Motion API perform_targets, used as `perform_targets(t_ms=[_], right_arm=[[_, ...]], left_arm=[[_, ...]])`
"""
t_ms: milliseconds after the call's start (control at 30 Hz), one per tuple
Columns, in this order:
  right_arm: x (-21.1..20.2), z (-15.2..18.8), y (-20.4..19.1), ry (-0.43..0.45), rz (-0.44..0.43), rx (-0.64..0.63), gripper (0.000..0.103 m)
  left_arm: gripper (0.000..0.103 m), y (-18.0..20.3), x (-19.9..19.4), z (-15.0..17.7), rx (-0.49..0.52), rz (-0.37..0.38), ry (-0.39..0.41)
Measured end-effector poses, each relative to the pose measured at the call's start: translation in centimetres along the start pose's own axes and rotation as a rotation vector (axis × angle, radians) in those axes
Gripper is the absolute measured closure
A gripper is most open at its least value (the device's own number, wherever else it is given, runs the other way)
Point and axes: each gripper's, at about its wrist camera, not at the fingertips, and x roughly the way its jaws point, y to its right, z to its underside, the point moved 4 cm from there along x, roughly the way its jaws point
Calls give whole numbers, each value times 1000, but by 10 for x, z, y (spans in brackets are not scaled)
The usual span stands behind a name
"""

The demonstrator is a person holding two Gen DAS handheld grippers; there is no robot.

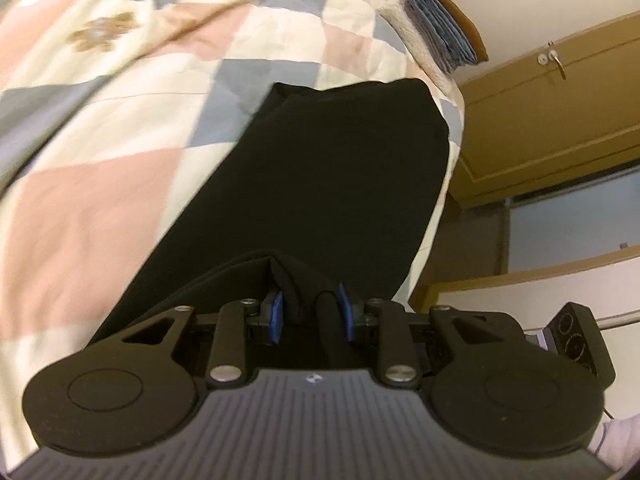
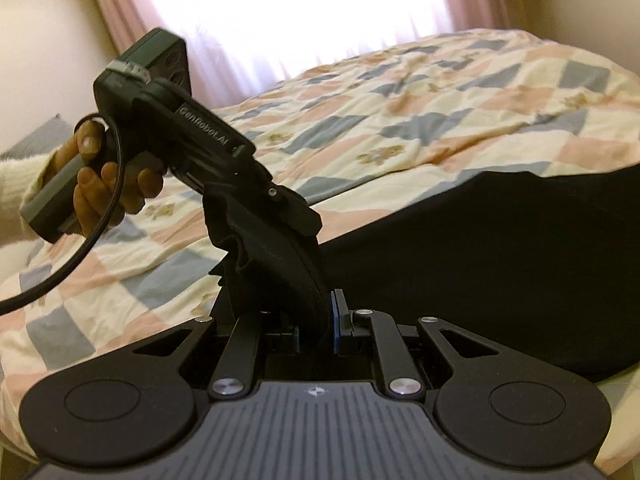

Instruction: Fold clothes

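Observation:
A black garment (image 1: 340, 168) lies stretched over the patchwork quilt (image 1: 120, 120) near the bed's edge. My left gripper (image 1: 311, 300) is shut on a bunched fold of its near end, black cloth filling the gap between the blue pads. In the right wrist view the same garment (image 2: 480, 260) spreads to the right. My right gripper (image 2: 316, 320) is shut on a thick seamed edge of it. Just ahead, a hand (image 2: 100, 184) holds the left gripper (image 2: 280, 232), tilted downward with gathered cloth clamped in it. The two grips are close together.
The quilt (image 2: 400, 112) covers the whole bed. A stack of folded blue cloths (image 1: 440, 32) sits at the far end. A wooden door (image 1: 552, 120) stands beyond the bed's right edge. A bright curtained window (image 2: 280, 12) is behind the bed.

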Motion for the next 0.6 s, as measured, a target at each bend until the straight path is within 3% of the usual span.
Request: perform_targets(t_ms=[367, 600], right_arm=[[-23, -25, 113, 21, 131, 116, 90], [-38, -41, 184, 25, 179, 129, 90]], left_arm=[[79, 47, 101, -97, 73, 86, -97], [79, 79, 155, -146, 58, 106, -126]])
